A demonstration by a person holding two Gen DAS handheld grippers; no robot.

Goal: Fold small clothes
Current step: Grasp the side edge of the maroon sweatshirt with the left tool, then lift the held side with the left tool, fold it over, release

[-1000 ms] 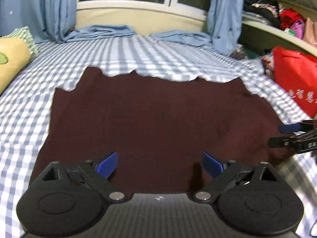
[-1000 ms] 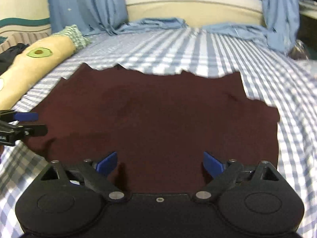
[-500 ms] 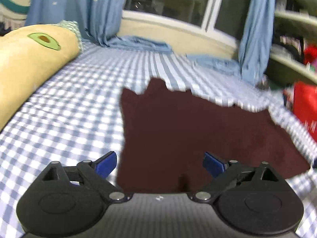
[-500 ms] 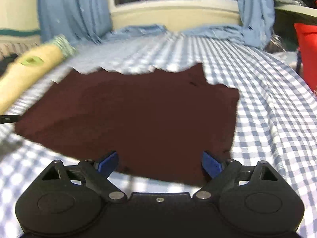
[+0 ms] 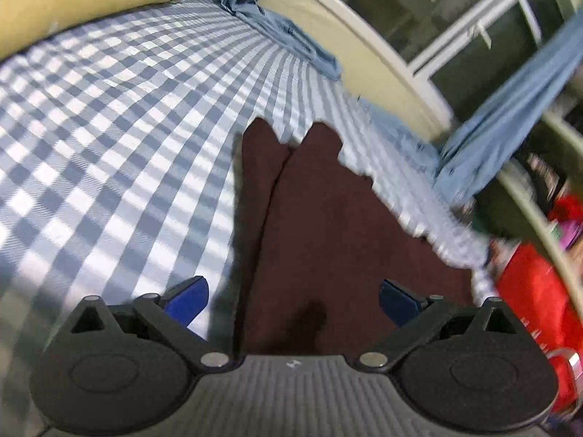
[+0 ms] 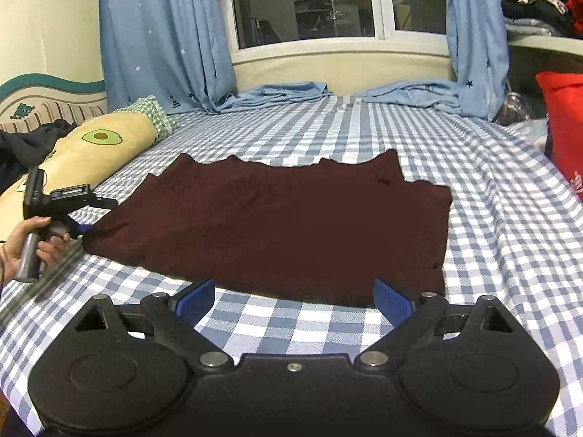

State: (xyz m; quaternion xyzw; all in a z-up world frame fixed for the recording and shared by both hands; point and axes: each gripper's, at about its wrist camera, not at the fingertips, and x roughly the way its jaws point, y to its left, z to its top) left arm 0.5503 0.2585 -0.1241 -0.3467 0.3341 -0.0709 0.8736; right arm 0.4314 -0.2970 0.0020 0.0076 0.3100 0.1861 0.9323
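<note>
A dark maroon garment lies spread flat on the blue-and-white checked bed sheet. My right gripper is open and hovers over bare sheet, just short of the garment's near edge. At the far left of the right wrist view a hand holds my left gripper at the garment's left corner. The left wrist view is tilted; there the left gripper is open, astride the left edge of the garment. The left blue finger is over sheet and the right one over cloth, neither pressing.
A long yellow avocado pillow lies along the bed's left side, with dark clothes behind it. A red bag stands at the right. Blue curtains and bunched blue fabric run under the window.
The left gripper has slid to the garment's left edge and rolled, tilting its view. The right gripper has drawn back and risen, so the garment's near edge now lies ahead of its fingertips.
</note>
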